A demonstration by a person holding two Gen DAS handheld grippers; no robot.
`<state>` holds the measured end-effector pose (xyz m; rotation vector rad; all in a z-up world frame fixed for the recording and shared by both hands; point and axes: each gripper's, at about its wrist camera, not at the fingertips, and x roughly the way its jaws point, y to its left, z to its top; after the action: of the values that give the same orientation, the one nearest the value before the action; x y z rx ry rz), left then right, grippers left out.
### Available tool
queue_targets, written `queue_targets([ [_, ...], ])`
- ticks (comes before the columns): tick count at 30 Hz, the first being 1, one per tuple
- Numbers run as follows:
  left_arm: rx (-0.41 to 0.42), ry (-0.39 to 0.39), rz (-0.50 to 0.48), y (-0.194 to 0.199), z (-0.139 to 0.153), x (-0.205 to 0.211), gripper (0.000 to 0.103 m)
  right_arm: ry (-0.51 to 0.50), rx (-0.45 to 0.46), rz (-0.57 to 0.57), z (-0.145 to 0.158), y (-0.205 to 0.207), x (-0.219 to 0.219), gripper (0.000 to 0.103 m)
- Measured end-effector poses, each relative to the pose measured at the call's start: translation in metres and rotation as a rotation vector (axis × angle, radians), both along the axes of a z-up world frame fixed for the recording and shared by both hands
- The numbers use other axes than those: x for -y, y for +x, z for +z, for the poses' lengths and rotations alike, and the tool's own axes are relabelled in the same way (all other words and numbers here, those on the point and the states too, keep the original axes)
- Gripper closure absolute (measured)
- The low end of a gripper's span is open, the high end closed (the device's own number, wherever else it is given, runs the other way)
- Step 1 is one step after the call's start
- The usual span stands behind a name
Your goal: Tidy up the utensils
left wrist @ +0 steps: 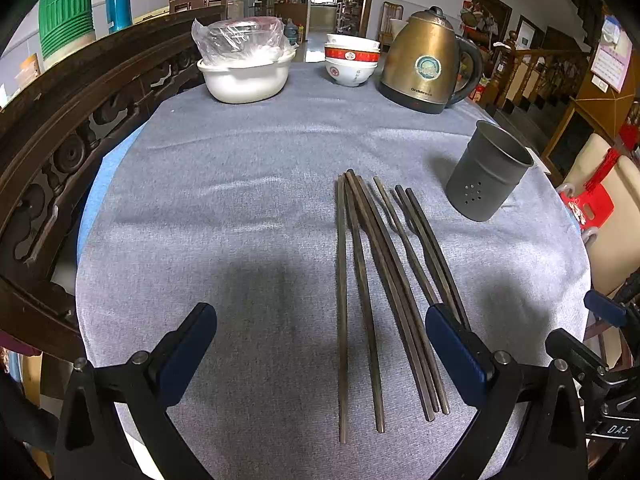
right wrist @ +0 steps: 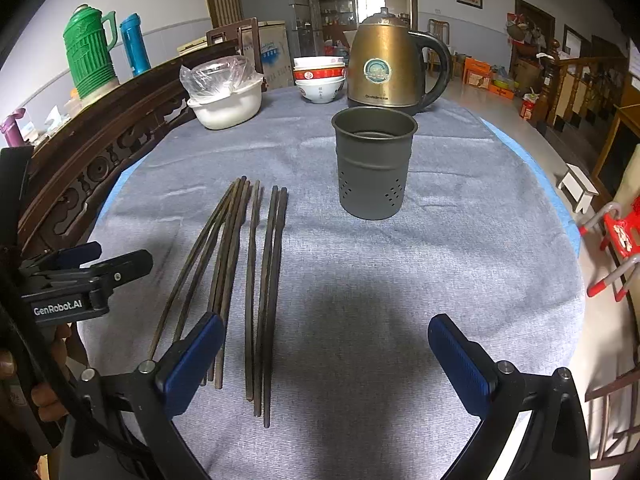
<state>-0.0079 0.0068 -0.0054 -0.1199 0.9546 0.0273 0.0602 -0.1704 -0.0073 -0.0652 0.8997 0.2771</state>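
Several dark wooden chopsticks (left wrist: 380,292) lie side by side on the grey tablecloth (left wrist: 240,220), pointing away from me. They also show in the right wrist view (right wrist: 248,280). A grey metal utensil holder (left wrist: 486,172) with small holes stands upright and empty to their right; it also shows in the right wrist view (right wrist: 374,162). My left gripper (left wrist: 320,320) is open and empty above the near ends of the chopsticks. My right gripper (right wrist: 326,328) is open and empty, to the right of the chopsticks and in front of the holder.
At the back stand a white pot with a plastic-wrapped bowl (left wrist: 246,66), stacked red-and-white bowls (left wrist: 351,60) and a brass electric kettle (left wrist: 428,64). A carved dark wooden chair back (left wrist: 80,128) borders the table's left. A red stool (right wrist: 618,240) stands off the right edge.
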Motion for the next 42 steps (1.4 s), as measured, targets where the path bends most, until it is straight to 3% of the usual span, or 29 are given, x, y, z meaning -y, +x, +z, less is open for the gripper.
queue_targets([
  [42, -0.006, -0.008, 0.005, -0.0013, -0.0027, -0.0039, 0.000, 0.042, -0.014, -0.006, -0.0023, 0.0008, 0.0047, 0.000],
])
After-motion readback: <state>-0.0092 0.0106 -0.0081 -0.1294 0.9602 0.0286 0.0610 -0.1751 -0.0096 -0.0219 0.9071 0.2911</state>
